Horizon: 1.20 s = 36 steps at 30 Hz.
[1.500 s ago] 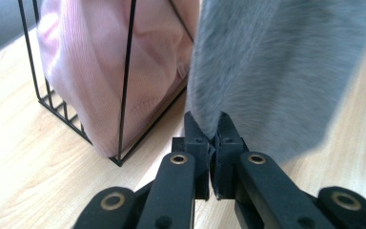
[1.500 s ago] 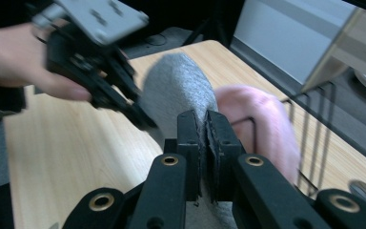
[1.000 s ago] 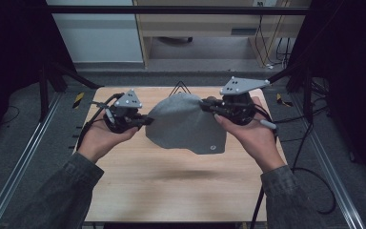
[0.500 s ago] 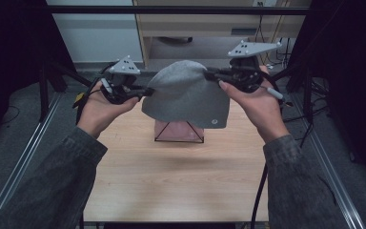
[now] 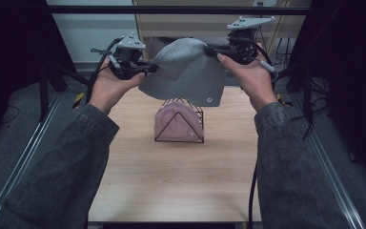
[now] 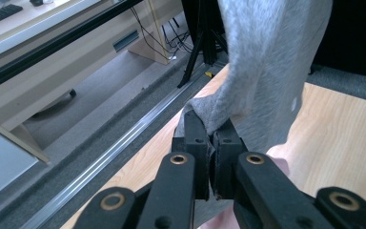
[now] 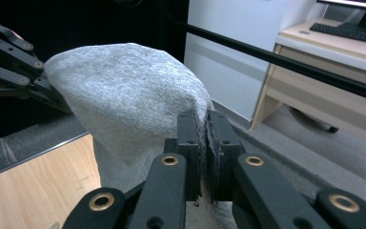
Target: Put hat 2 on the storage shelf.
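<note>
One worktop (image 5: 171, 186), light wood, its near half bare and open; metal rails run along both side edges.

Two beanies. The grey beanie (image 5: 186, 71) hangs in the air between your two grippers, above the far half of the worktop and clear of everything below. The pink beanie (image 5: 177, 122) sits over one black wire stand (image 5: 198, 138) near the worktop's middle, directly beneath the grey one.

Two grippers. Your left gripper (image 5: 145, 69) has its fingers closed tight on the grey beanie's left edge; the left gripper view shows the knit pinched between the fingers (image 6: 195, 138). Your right gripper (image 5: 214, 49) is clamped on the right edge; the right gripper view shows fabric squeezed in the fingers (image 7: 188, 138) and the other gripper beyond.
</note>
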Each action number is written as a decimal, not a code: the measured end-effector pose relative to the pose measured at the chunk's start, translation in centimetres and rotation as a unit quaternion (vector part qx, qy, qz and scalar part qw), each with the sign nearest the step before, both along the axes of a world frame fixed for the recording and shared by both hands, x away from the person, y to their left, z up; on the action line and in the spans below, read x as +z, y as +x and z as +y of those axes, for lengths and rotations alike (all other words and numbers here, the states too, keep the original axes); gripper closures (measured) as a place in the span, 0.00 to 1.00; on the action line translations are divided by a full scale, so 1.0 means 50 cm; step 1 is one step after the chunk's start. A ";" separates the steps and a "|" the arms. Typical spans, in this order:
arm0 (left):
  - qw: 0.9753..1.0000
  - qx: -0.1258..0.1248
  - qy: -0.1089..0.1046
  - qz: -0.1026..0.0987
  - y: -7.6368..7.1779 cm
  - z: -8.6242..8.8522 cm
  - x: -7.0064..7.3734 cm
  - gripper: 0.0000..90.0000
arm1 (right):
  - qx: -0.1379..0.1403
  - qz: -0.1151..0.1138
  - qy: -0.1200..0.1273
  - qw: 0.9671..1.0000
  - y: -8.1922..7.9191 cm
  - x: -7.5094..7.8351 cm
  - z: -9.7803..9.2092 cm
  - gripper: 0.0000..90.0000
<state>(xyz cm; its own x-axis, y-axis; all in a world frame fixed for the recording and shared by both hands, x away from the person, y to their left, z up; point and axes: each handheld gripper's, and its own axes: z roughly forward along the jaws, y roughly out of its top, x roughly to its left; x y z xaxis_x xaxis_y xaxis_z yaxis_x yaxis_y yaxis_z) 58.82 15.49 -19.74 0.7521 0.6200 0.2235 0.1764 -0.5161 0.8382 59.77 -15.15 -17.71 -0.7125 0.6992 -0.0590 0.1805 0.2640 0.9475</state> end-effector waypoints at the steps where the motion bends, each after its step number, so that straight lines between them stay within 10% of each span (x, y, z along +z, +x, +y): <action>1: 1.000 0.002 0.006 0.001 0.007 -0.001 -0.003 0.97 | -0.002 0.002 -0.001 1.000 0.009 -0.004 0.001 0.95; 16: 1.000 0.017 0.006 0.018 0.095 -0.015 -0.059 0.97 | -0.030 0.038 -0.015 0.999 0.109 -0.067 0.004 0.95; 36: 0.999 0.015 0.007 0.028 0.104 -0.011 -0.089 0.97 | -0.024 0.046 -0.027 0.998 0.108 -0.087 0.013 0.95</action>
